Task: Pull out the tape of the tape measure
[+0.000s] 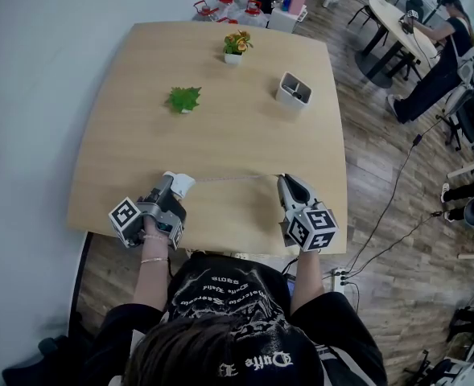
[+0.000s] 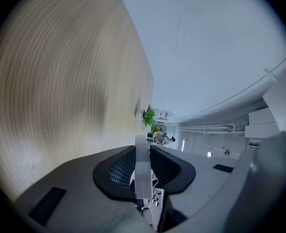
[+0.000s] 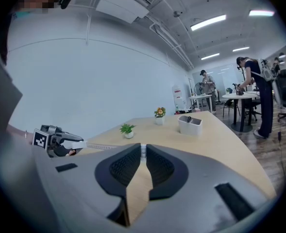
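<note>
the left hand-held gripper [image 1: 174, 190] sits near the front edge of the pale wooden tabletop [image 1: 220, 135], its jaws clamped on the small white plastic tape measure case [image 1: 182, 184]. in the left gripper view that case [image 2: 142, 171] shows edge-on as a pale slab pinched between the black ribbed pads. this grip looks meant as an anchor, so that the pull draws tape out rather than dragging the case along.

the right hand-held gripper [image 1: 286, 182] is off to the right at much the same depth, its jaws almost together on the end of the thin pale tape [image 1: 232, 177]. the small white tip [image 3: 143, 152] shows right at the pad ends in the right gripper view. the tape runs nearly straight between the two grippers; whether it rests on the wood or hangs just above it i cannot tell. a good length seems to be out already.

the two grippers face each other along the tape's line, which should keep the strip from twisting. pulling further would call for the right hand to draw away rightward while the left holds firm. the narrow hold on the tip could slip and let the tape snap back.
</note>
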The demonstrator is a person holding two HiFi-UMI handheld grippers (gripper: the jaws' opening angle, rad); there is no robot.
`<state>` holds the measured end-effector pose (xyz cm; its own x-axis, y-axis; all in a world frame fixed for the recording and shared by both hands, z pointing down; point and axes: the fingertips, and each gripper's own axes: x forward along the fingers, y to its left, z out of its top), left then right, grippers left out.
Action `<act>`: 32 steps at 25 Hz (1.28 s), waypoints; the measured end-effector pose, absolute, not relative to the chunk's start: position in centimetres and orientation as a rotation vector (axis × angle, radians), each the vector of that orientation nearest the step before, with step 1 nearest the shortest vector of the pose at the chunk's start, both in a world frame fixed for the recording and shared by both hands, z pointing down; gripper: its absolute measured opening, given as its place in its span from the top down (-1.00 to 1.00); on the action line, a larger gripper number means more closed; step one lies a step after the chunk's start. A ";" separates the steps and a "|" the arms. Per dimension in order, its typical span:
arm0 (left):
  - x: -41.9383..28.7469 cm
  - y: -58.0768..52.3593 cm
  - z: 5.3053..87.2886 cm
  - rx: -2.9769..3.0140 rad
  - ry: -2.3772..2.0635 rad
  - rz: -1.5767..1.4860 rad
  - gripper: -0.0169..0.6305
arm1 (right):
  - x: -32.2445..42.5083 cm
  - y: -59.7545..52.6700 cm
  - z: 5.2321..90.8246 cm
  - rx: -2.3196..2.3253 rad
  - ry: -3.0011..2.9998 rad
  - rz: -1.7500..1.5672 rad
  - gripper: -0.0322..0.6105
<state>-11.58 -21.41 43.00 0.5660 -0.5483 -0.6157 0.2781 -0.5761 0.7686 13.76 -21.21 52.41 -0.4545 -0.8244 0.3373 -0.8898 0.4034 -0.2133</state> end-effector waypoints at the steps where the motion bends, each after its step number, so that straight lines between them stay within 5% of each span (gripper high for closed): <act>1: -11.6 -21.4 43.0 1.880 -0.217 -1.131 0.66 | 13.8 -21.1 52.4 1.531 -2.480 0.546 0.77; 24: -10.8 -20.5 42.2 1.906 -0.159 -1.125 0.66 | 14.4 -19.8 52.8 1.592 -2.504 0.613 0.77; 32: -14.7 -20.7 58.9 1.143 -0.963 -0.696 0.66 | 15.1 -19.6 54.6 1.569 -2.436 0.633 0.76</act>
<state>-14.69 -20.66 58.90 0.4405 -0.8572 0.2669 -0.0157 0.2899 0.9569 15.15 -19.61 54.55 -0.4289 -0.8250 0.3679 -0.8997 0.3539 -0.2553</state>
